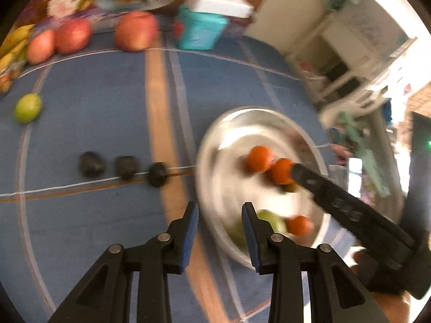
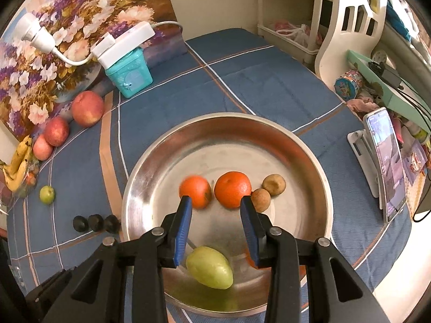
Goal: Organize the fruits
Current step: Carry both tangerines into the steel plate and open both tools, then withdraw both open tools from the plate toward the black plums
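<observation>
- The big metal bowl (image 2: 296, 145) sits in the middle of the blue checked surface (image 2: 242, 67). Its round rim is close to my right gripper (image 2: 215, 204).
- There is bare blue cloth behind the bowl and on its left side. Three small dark lumps (image 2: 95, 223) sit in a row just beside the bowl's left rim.
- Far left, near the surface edge, I see three red apples (image 2: 87, 107), some bananas (image 2: 17, 161) and one small green fruit (image 2: 47, 194) all alone.
- A teal box (image 2: 130, 76) stands at the back by the flower picture (image 2: 54, 53). A phone on a stand (image 2: 382, 161) is off to the right.
- In the bowl are two round oranges (image 2: 233, 188) side by side, and two small brown fruits (image 2: 274, 185) touching just to their right.
- A green pear-shaped fruit (image 2: 210, 267) lies on its side near the front rim. Its long way runs from upper left to lower right.
- My right gripper is open over the bowl, with nothing between the blue pads.
- My left gripper (image 1: 219, 207) is open too and holds nothing. It hangs over the bowl's left rim, and that view is blurry.
</observation>
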`<state>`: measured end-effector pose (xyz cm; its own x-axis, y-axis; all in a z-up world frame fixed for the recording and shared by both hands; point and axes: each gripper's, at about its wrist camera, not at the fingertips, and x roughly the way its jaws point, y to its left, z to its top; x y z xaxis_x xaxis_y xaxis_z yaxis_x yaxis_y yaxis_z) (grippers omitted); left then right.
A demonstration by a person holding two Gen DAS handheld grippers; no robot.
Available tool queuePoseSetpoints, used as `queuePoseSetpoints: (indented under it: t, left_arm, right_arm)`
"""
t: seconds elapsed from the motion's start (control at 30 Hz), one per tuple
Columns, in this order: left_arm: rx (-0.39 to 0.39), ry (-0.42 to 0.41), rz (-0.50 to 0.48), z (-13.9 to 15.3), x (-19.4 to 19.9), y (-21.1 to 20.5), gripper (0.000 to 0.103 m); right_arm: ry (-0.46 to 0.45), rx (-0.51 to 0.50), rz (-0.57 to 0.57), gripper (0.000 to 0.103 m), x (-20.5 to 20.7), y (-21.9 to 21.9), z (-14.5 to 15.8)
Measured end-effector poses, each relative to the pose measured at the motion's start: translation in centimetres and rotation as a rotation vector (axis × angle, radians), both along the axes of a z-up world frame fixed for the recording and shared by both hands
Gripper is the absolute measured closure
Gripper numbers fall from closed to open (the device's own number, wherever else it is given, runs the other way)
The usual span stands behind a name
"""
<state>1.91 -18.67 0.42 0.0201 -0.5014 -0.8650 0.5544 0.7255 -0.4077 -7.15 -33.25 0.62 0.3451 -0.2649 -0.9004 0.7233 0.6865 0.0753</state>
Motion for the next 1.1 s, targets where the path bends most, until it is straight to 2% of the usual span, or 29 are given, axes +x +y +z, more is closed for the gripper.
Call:
queuePoseSetpoints:
  t: [0.03, 0.07, 0.1, 0.2, 0.27, 0.43, 0.5, 0.53, 0.57, 0.7, 0.77, 0.87, 0.97, 1.1]
  left_arm:
    - [0.045, -0.009, 0.033, -0.3, 0.5, 0.5, 0.063]
    - [0.069, -0.009, 0.056, -0.6, 0.8, 0.9, 0.056]
    - [0.096, -0.006, 0.089, -0.9, 1.3, 1.5, 0.049]
    - [0.131, 0.014, 0.175, -1.4, 2.6, 3.2, 0.041]
    - [0.147, 0.024, 0.235, -1.5, 3.4, 4.5, 0.033]
    - [0.203, 0.005, 0.35, -1.7, 5.1, 7.8, 0.021]
    - [0.215, -0.006, 0.415, -1.6, 5.9, 9.5, 0.009]
    - [0.213, -0.008, 0.454, -1.5, 6.3, 10.6, 0.006]
    - [0.21, -0.007, 0.482, -1.5, 6.6, 11.5, 0.001]
    - [0.196, 0.012, 0.581, -1.4, 7.8, 14.3, 0.0]
    - [0.198, 0.01, 0.616, -1.4, 8.3, 15.5, 0.0]
    - [0.205, -0.012, 0.647, -1.0, 8.8, 16.6, 0.0]
    - [0.197, -0.034, 0.671, -0.7, 9.7, 17.0, 0.0]
    - [0.179, -0.064, 0.69, 0.3, 10.5, 17.3, 0.0]
  right_arm:
    - [0.007, 0.0, 0.005, 0.052, 0.1, 0.2, -0.1]
    - [0.013, -0.002, 0.015, 0.045, 0.3, 0.4, -0.3]
    - [0.017, -0.003, 0.027, 0.043, 0.6, 0.7, -0.4]
    - [0.033, -0.018, 0.073, 0.041, 1.5, 2.0, -0.6]
    - [0.034, -0.017, 0.111, 0.029, 2.2, 3.0, -0.7]
    - [0.027, -0.004, 0.221, 0.027, 4.0, 6.3, -1.1]
    - [0.023, -0.011, 0.258, 0.017, 4.5, 7.7, -1.1]
    - [0.018, -0.014, 0.276, 0.011, 4.8, 8.3, -1.1]
    - [0.012, -0.019, 0.299, 0.011, 5.1, 8.9, -1.0]
    - [-0.018, -0.03, 0.334, 0.01, 5.6, 10.1, -0.7]
    - [-0.044, -0.049, 0.333, 0.004, 5.7, 10.3, -0.2]
    - [-0.071, -0.071, 0.337, 0.002, 6.0, 10.8, 0.4]
    - [-0.06, -0.085, 0.352, 0.002, 7.0, 11.4, 0.4]
    - [-0.051, -0.054, 0.381, 0.002, 8.0, 12.2, 0.1]
